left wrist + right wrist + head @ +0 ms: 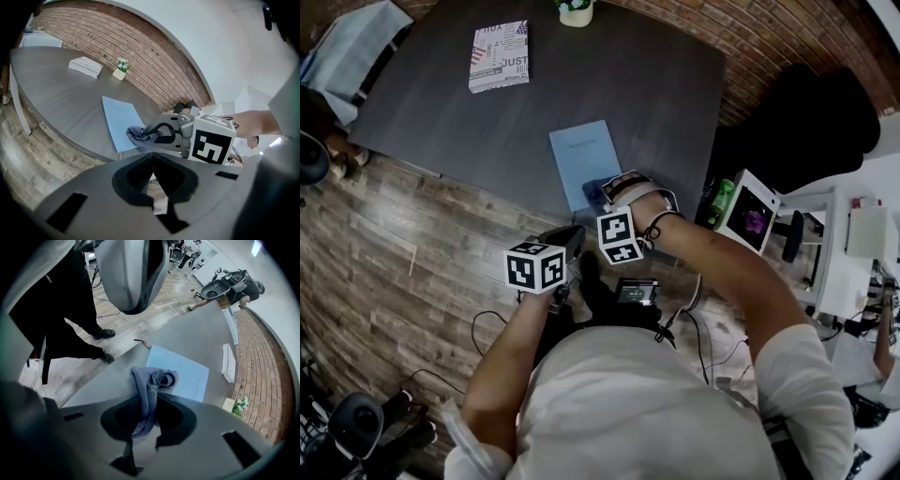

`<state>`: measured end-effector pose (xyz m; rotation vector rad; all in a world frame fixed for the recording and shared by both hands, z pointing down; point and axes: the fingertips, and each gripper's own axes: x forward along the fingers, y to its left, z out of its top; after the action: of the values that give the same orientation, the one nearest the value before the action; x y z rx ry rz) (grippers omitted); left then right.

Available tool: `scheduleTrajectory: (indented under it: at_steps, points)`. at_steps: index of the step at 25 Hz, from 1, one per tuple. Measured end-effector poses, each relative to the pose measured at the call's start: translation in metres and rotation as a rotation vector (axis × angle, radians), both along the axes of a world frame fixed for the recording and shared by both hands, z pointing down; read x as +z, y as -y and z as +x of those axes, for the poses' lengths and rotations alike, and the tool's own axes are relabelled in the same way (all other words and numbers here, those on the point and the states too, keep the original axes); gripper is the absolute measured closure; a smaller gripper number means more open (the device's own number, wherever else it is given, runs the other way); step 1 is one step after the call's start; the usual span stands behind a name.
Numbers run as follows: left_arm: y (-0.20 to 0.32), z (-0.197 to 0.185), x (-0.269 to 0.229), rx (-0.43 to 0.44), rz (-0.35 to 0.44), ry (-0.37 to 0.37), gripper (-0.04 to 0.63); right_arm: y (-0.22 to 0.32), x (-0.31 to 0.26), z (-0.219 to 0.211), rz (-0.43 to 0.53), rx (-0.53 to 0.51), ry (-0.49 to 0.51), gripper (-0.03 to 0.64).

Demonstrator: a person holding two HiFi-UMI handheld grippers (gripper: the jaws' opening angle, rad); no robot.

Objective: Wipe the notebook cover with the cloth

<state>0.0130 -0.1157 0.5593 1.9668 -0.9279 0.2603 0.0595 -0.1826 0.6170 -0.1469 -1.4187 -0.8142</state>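
Observation:
A light blue notebook (581,155) lies flat on the dark grey table (656,84), near its front edge. My right gripper (606,193) is shut on a blue-grey cloth (594,190), which hangs over the notebook's near corner. In the right gripper view the cloth (149,391) runs up between the jaws, and the notebook (187,373) lies just beyond it. My left gripper (572,239) hangs off the table's front edge, shut and holding nothing. The left gripper view shows the right gripper (161,133), the cloth (136,135) and the notebook (117,119).
A patterned book (499,54) and a small plant pot (576,11) sit at the table's far side. A brick wall runs behind the table. A black chair (811,122) and a white box (748,211) stand at the right. Wood floor lies below the table's front edge.

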Motion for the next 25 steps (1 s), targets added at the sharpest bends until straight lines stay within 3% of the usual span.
scheduleTrajectory:
  at_steps: [7,16,25]
  points:
    - [0.003,-0.003,-0.003,0.016,0.012,0.003,0.586,-0.022,-0.003,0.008,-0.065,0.000,-0.010,0.531]
    - [0.008,0.003,-0.010,0.047,0.031,0.005,0.586,-0.054,-0.020,0.019,-0.229,-0.009,-0.018,0.531]
    - [0.018,0.006,-0.013,0.048,0.039,0.007,0.587,0.001,-0.054,0.014,-0.108,0.035,0.090,0.531]
